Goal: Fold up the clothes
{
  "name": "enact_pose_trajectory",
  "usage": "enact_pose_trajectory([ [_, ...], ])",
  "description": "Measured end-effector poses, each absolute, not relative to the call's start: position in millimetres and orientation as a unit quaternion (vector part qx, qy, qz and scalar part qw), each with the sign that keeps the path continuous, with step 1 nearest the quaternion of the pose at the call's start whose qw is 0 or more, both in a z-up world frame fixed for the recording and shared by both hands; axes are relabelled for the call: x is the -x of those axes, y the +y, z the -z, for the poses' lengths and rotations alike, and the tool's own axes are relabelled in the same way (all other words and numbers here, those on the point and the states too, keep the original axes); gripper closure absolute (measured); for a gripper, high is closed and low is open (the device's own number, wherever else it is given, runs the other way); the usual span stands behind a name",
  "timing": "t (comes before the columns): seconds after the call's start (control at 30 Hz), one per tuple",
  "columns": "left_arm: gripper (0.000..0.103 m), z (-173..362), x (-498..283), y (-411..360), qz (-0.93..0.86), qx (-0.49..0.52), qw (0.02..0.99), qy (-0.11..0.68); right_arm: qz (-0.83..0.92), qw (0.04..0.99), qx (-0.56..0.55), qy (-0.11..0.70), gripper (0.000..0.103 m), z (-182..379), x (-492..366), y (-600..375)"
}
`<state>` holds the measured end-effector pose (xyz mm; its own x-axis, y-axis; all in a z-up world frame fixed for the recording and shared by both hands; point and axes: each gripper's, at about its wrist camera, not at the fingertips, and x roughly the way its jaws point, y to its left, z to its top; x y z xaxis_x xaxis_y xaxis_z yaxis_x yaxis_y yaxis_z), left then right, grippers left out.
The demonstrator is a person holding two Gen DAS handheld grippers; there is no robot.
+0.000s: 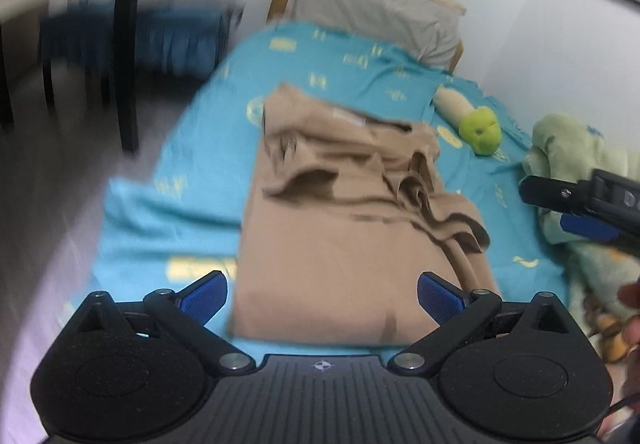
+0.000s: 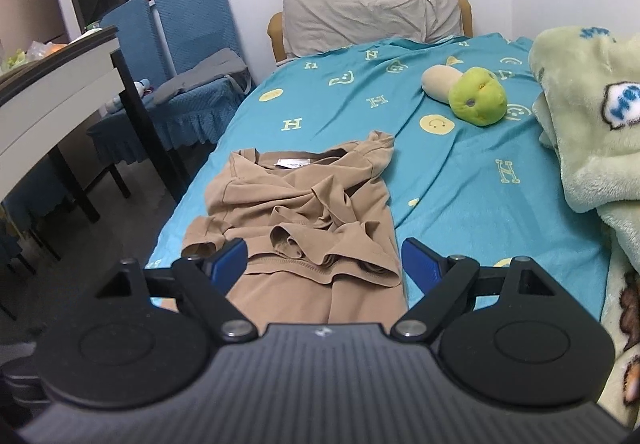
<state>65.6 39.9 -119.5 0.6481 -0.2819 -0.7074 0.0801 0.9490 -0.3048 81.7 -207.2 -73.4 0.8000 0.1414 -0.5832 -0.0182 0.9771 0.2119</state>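
Fingers first: left gripper [image 1: 322, 298] spread wide, blue pads [image 1: 204, 296] apart, nothing between them. Right gripper [image 2: 322, 264] likewise released, its pads [image 2: 230, 258] clear of the cloth, gripping nothing.

Shirt [image 2: 304, 211] ahead of and below both grippers, tan, lying on the sheet [image 2: 460, 179]. Long axis running away from the fingers toward the pillow [image 2: 372, 13], collar and white label [image 2: 293, 163] at the far end, hem nearest. Upper part folded down in a rumpled heap across the middle, sleeves bunched; lower part flat and smooth. In the left view, near hem between the pads and just beyond them, so probably the left gripper nearer that edge; right gripper seen there off to the right, over the blanket [image 1: 576, 147], well apart from the shirt. Fold judged part done; likely next a grasp at the near hem or a side edge, with loose folds liable to slip.

Beyond: teal sheet printed with yellow letters and smiley faces, green plush toy [image 2: 476, 97] near the far right, pale green blanket heaped along the right edge. Left of the bed, blue-covered chairs [image 2: 188, 43] and a dark-legged table [image 2: 60, 83]; white wall behind. Left view blurred at its left side.
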Motion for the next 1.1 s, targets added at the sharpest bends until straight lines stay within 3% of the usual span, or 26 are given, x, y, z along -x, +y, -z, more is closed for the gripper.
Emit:
enact_pose_trajectory([
  [0.43,0.005,153.0,-87.5,71.3,0.093,0.272,0.826,0.485,-0.039,0.942,-0.076,0.325,0.018,79.9,-86.0,-198.5],
  [0.7,0.009,174.5,-101.5,84.3,0.092,0.37,0.8,0.464,-0.036,0.941,-0.064,0.329,0.017,83.0,-86.8,-194.9],
  [0.8,0.017,176.5,-101.8,86.8,0.084,0.384,0.8,0.452,-0.032,0.941,-0.066,0.332,0.017,84.4,-86.8,-196.2],
  [0.87,0.025,177.0,-100.6,89.3,0.079,0.391,0.802,0.445,-0.037,0.936,-0.086,0.339,0.017,86.6,-87.5,-199.5],
  [1.1,0.025,176.2,-99.4,92.8,0.077,0.4,0.799,0.443,-0.039,0.905,-0.205,0.37,0.017,98.0,-92.5,-221.9],
])
